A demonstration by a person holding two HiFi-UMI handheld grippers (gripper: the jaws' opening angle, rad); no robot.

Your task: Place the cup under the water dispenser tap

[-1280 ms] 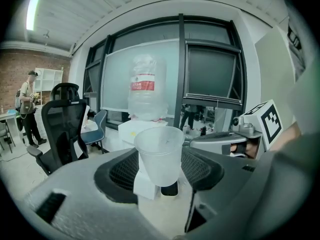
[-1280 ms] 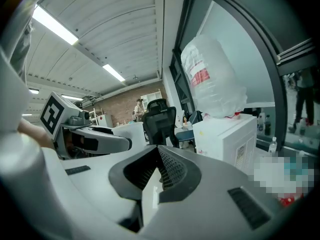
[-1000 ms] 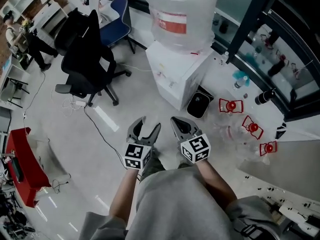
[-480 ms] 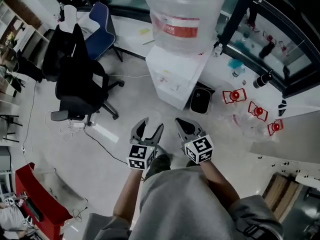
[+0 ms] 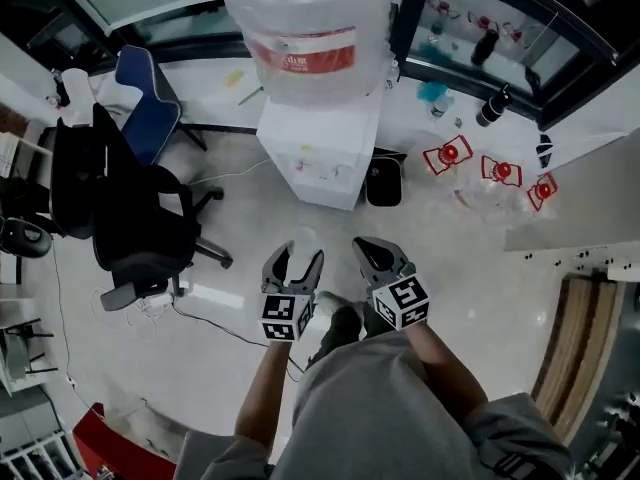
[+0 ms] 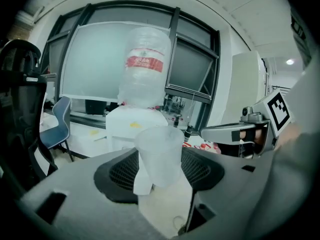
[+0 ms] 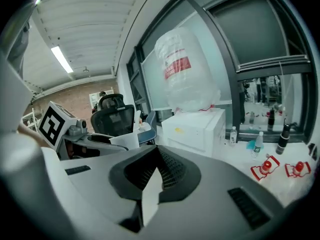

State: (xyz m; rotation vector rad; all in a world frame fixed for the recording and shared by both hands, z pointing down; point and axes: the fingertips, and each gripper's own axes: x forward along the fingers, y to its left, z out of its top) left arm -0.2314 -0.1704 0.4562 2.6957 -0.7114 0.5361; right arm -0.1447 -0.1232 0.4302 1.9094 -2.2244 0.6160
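Closest to the person, at waist height above the floor, the two grippers sit side by side and point toward the dispenser. The left gripper grasps the cup. Its jaws are spread wide, with the pads against the cup's sides. The cup is translucent, empty as far as can be seen, mouth up and leaning slightly. It is in the air, well apart from the dispenser. The right gripper is clenched with nothing in it; its pads meet at the tips.

Past the grippers lies bare pale floor. A black chair stands toward the floor's left edge, with a cable trailing from near its base.

Farther on, the white dispenser stands on the floor near the window wall. A large clear bottle with a red label is upended on top of it. A black bin sits just beside the dispenser's right side. To the right of the bin, three red-capped clear items lie in a row on the floor.

Farthest off, a blue chair stands at the back left. A dark flask stands at the foot of the window.
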